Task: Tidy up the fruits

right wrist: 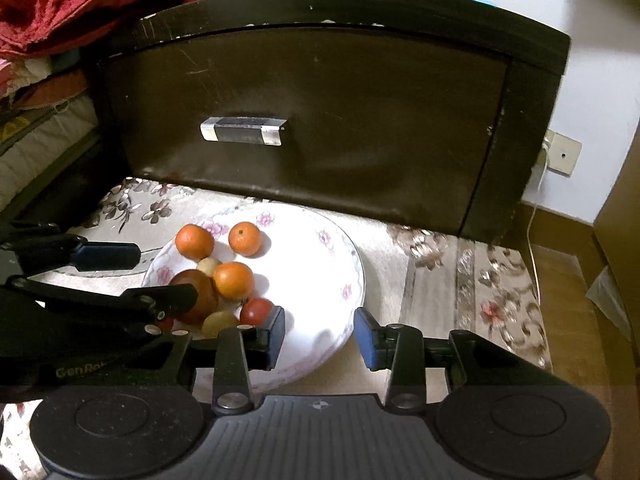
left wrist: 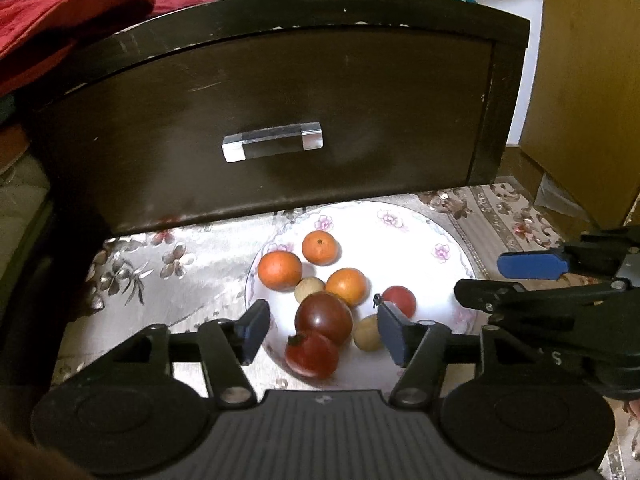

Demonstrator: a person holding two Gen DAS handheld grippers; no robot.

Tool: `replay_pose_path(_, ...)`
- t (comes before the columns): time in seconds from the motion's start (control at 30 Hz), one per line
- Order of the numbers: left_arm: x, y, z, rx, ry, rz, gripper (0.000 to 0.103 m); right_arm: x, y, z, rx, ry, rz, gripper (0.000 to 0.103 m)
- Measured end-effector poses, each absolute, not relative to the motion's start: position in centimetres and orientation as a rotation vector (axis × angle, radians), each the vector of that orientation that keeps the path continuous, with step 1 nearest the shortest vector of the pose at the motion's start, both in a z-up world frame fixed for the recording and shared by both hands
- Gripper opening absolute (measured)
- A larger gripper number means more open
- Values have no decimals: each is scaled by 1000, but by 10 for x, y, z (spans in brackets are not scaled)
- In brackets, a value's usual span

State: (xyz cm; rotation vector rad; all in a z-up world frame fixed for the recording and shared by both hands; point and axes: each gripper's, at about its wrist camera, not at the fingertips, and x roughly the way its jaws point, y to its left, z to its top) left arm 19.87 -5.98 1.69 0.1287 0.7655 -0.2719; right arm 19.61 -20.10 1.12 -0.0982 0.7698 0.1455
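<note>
The left hand-held gripper [left wrist: 324, 330] hangs released over the near edge of the plate [left wrist: 416, 236], its blue pads apart on either side of a large dark red tomato [left wrist: 323, 317] without touching it; the right hand-held gripper [right wrist: 320, 336] is also released, its jaws spread above the plate's near right rim with nothing between them. On the plate the fruit lies crowded toward the left half; nearest is a red tomato [left wrist: 312, 354], touching the dark one behind it; a pale round fruit [left wrist: 367, 333] sits just beside them to the right, and a smaller red tomato [left wrist: 400, 300] lies behind that. Farther back are three oranges [left wrist: 279, 270], with a second pale fruit [left wrist: 309, 289] wedged among them. The plate rests on a floral cloth [left wrist: 160, 272]; behind it stands a dark drawer front [left wrist: 280, 100] with a clear handle [left wrist: 273, 141]; red fabric [left wrist: 60, 20] is heaped on top.
</note>
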Motion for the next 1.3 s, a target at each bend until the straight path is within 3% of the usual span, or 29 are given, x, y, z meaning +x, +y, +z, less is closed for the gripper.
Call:
replay_pose_path(0.17,188,-57,20,102,753,-241,74,183,-205,16,-76,770,134,36)
replay_pose_path(0.33,179,-56,19,96,742,-194,91,174,-207,21,-65,760,119,38)
replay_pose_path(0.53,165,-57,21,122,722,-151,103,162,-209,25,-41,761,106,38)
replay_pose_path(1.3,117,-54,26,127,715,-133,103,115,-209,28,-15,775,85,38)
